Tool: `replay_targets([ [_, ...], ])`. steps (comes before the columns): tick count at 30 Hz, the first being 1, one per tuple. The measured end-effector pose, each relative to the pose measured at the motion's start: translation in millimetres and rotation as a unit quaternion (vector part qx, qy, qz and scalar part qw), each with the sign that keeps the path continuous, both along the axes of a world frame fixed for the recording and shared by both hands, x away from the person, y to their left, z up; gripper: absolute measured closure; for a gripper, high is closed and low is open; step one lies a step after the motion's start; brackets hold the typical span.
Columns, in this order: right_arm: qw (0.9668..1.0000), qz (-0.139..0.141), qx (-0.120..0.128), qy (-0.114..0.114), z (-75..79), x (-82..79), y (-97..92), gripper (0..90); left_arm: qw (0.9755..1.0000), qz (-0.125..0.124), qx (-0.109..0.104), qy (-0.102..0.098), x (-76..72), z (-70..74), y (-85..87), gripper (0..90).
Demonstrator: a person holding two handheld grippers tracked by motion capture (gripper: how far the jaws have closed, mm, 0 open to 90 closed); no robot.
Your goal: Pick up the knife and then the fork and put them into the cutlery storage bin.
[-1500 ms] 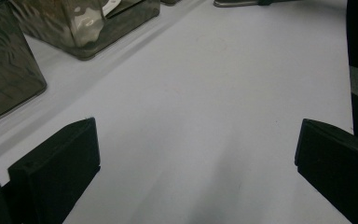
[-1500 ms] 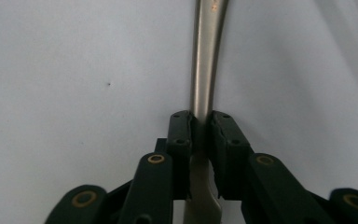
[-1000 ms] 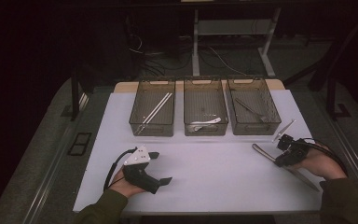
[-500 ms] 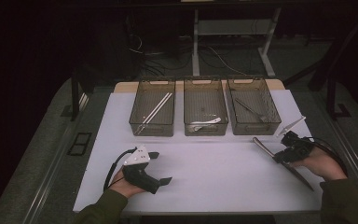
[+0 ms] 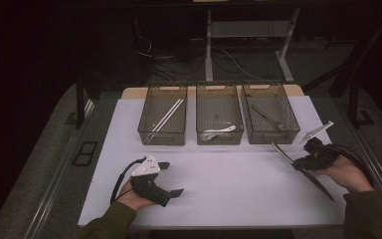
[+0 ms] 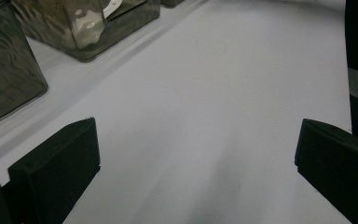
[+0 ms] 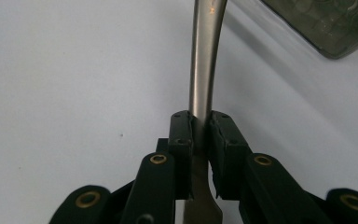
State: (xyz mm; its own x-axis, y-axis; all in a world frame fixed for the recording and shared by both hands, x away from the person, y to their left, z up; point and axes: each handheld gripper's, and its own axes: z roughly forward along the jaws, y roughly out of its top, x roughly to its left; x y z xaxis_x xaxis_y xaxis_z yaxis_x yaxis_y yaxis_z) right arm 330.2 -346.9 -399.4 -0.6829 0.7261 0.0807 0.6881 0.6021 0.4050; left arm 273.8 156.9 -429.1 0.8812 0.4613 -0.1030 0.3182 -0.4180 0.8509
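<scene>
My right claw (image 7: 199, 135) was clamped on the knife (image 7: 204, 60), just above the table by the right bin (image 5: 271, 113). Best to lift clear of the rim first, then lower it flat.

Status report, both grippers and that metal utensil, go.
Right gripper shut on metal utensil, handle toward the right bin. Left gripper open, nothing between jaws, over white mat. Nothing lies between utensil and bins.
</scene>
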Motion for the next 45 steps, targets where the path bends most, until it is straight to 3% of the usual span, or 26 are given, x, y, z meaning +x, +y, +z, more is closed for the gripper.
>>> replay_targets([
  [22, 0.9984, -0.017, 0.043, -0.034, 25.0, 6.6, -5.3, 79.2, 1.0, 0.002, -0.004, 0.002, 0.3, 0.1, 0.6, 0.0],
  [45, 0.9968, -0.037, 0.049, -0.052, 58.4, 36.6, -0.6, 79.2, 1.0, 0.001, -0.005, 0.001, -0.1, 0.8, 0.8, 0.0],
])
